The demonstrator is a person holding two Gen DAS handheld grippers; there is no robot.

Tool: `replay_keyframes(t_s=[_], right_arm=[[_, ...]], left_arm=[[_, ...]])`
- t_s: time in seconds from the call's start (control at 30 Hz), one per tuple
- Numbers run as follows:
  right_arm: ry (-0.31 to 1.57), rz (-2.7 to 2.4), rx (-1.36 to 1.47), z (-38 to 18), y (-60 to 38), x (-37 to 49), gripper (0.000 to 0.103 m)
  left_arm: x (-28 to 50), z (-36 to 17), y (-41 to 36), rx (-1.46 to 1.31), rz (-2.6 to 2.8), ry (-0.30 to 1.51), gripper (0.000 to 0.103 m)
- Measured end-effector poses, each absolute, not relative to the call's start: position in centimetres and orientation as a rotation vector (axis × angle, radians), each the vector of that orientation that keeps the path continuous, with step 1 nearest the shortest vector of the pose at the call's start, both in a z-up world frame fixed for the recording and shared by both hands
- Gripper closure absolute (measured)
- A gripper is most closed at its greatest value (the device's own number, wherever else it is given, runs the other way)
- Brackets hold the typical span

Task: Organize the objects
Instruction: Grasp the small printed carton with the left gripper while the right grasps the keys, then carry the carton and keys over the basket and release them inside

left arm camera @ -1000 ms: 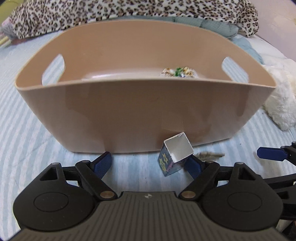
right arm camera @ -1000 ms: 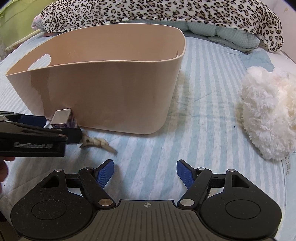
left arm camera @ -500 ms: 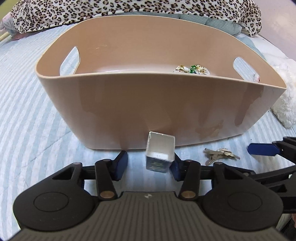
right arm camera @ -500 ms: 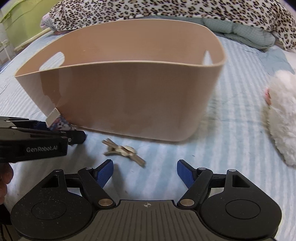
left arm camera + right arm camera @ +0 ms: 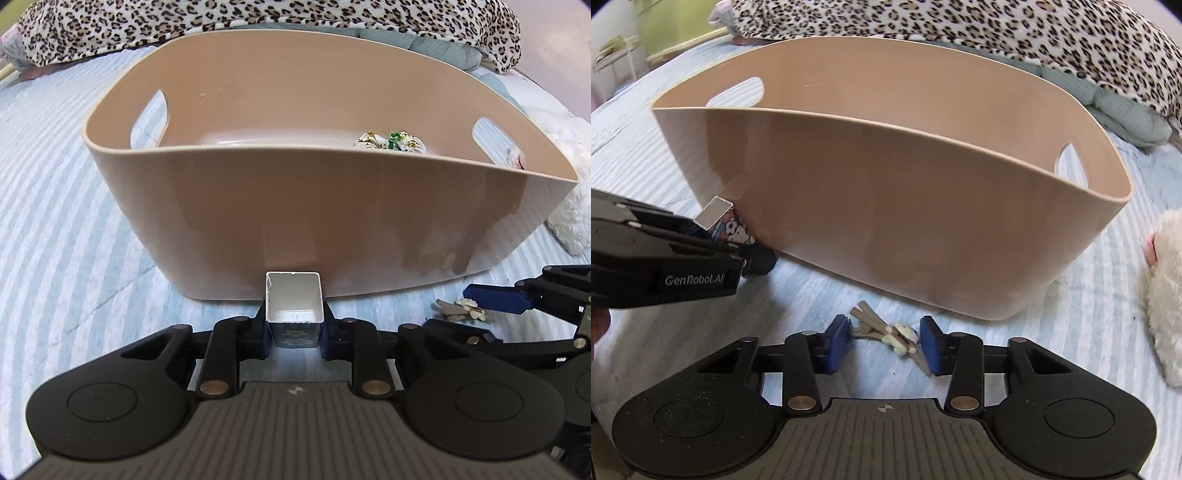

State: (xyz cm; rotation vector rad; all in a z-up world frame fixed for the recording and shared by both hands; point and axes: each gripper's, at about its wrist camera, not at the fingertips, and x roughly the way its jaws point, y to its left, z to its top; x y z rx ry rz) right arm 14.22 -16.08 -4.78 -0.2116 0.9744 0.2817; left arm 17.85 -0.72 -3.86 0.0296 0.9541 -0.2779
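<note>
A tan plastic basket [image 5: 288, 206] with cut-out handles stands on the striped bedspread; it also shows in the right wrist view [image 5: 894, 206]. A floral item [image 5: 391, 141] lies inside it at the right. My left gripper [image 5: 294, 332] is shut on a small open-ended cardboard box [image 5: 293, 310] with a printed pattern, just in front of the basket wall; the box also shows in the right wrist view [image 5: 718, 218]. My right gripper [image 5: 884, 339] has its jaws partly closed around a beige hair clip [image 5: 886, 330] lying on the bed, pads close beside it.
A fluffy white plush [image 5: 1161, 295] lies on the bed to the right of the basket. A leopard-print blanket [image 5: 960, 22] and a pale green pillow [image 5: 1126, 110] are heaped behind it. The bedspread [image 5: 55, 221] stretches to the left.
My left gripper has closed on the small box. My right gripper has moved forward to the hair clip and narrowed its jaws around it.
</note>
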Motion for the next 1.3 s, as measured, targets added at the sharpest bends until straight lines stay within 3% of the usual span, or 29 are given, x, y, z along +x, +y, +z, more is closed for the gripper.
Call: replay_keyframes(t_s=[0.43,0.93,1.13,1.3], right_arm=[[0.893,0.311,-0.194,-1.4,-16.2,10.9,0.065],[0.557,0.285,-0.036,8.3,-20.8,9.9,0.065],[0.533,0.224,0.030,8.8,-21.0,13.6,0.065],[0.557,0.188,0.039,7.4,-20.4,16.5,0.065]], left_arm=[[15.1,-0.9,0.7,0.081,-0.254,0.912,0.078],[14.1,7.7,-1.0,0.118,-0.262,0.631,0.078],[18.0,7.4,-2.2,0.132,-0.216,0.608,0.078],[21.7,4.5,-2.7,0.136,-0.186,0.690,0.078]])
